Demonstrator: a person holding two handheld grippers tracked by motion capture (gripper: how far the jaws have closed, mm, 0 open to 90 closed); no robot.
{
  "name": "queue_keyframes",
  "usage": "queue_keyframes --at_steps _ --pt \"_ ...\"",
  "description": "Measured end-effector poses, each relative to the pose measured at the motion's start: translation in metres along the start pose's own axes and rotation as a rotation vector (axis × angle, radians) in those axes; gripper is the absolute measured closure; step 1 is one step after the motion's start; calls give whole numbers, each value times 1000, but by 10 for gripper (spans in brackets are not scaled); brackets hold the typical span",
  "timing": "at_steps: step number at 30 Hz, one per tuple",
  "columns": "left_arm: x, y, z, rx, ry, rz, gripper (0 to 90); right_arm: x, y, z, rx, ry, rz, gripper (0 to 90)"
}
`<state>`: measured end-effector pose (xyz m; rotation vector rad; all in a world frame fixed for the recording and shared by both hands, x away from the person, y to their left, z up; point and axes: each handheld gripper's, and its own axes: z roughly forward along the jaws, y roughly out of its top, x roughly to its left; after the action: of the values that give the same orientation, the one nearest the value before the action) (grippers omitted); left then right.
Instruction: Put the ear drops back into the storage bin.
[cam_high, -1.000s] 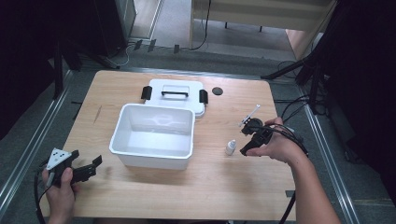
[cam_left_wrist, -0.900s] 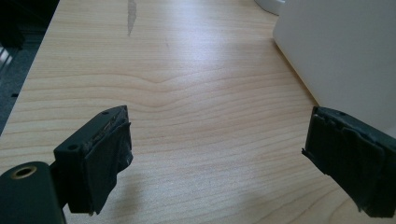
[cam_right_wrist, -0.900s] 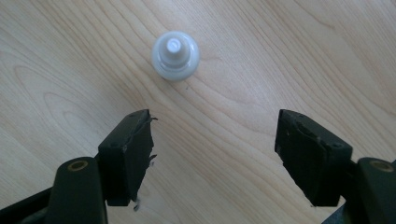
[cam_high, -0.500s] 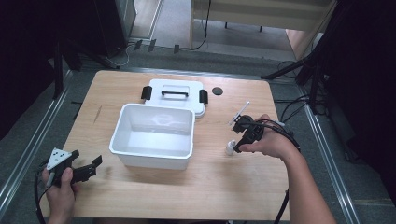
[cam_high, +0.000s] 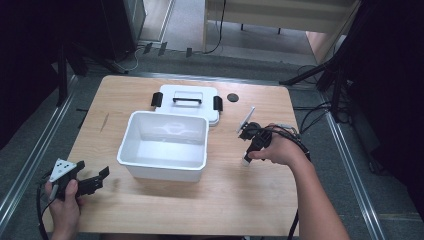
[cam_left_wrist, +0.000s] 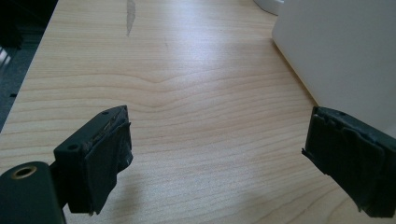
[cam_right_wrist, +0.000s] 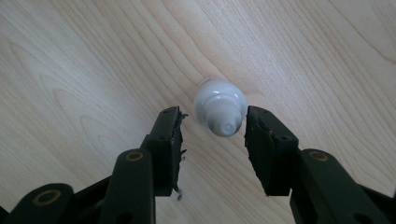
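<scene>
Left tool (cam_high: 92, 181) rests near the front-left corner of the light wooden table (cam_high: 150, 210), in front of and left of the white rectangular plastic tub (cam_high: 165, 145), jaws spread wide with nothing between them; no change from a second ago, so it plays no part at present. Right tool (cam_right_wrist: 212, 128) has come down and inward over the last second, from a raised position right of the tub to directly over the small white plastic dropper bottle (cam_right_wrist: 220, 108). The bottle stands upright on the table, right of the tub and well apart from it. In the right gripper view its capped tip sits between the two jaws, which are moderately apart; the right jaw lies just beside the cap, the left shows a clear gap. Judgement: the approach is complete and closing on the bottle is the step in hand. Behind the tub, touching its far rim, lies the white lid with black handle and clips (cam_high: 186, 102); beyond, right of the lid, a small black disc (cam_high: 232, 97).
</scene>
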<state>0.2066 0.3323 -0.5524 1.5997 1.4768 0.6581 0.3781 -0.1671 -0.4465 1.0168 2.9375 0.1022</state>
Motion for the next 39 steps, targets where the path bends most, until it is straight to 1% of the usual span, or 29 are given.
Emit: queue_keyframes --at_steps 3,4,5,7,13,16,18,20,27,29,32,39 --pt "0 0 0 0 -1 0 79 -1 3 4 -12 -7 2 613" --pt "0 0 0 0 -1 0 79 -1 3 4 -12 -7 2 613" --pt "0 0 0 0 0 0 79 -1 4 6 -8 -13 11 634" --pt "0 0 0 0 0 1 79 0 5 8 -3 -28 11 654" --pt "0 0 0 1 0 0 79 -2 4 7 -3 -25 18 654" --pt "0 0 0 1 0 0 79 -2 3 8 -14 -23 17 656" --pt "0 0 0 0 0 1 79 -2 2 7 -15 -24 19 671" --pt "0 0 0 1 1 1 79 -2 2 6 -21 -17 26 712" --pt "0 0 0 1 1 1 79 -3 2 5 -18 -10 27 721" --pt "0 0 0 1 1 0 79 -4 2 1 -23 -11 42 721" --pt "0 0 0 1 1 0 79 -4 3 -3 -23 -16 42 722" --pt "0 0 0 0 3 1 79 1 8 -24 -42 -20 2 722"
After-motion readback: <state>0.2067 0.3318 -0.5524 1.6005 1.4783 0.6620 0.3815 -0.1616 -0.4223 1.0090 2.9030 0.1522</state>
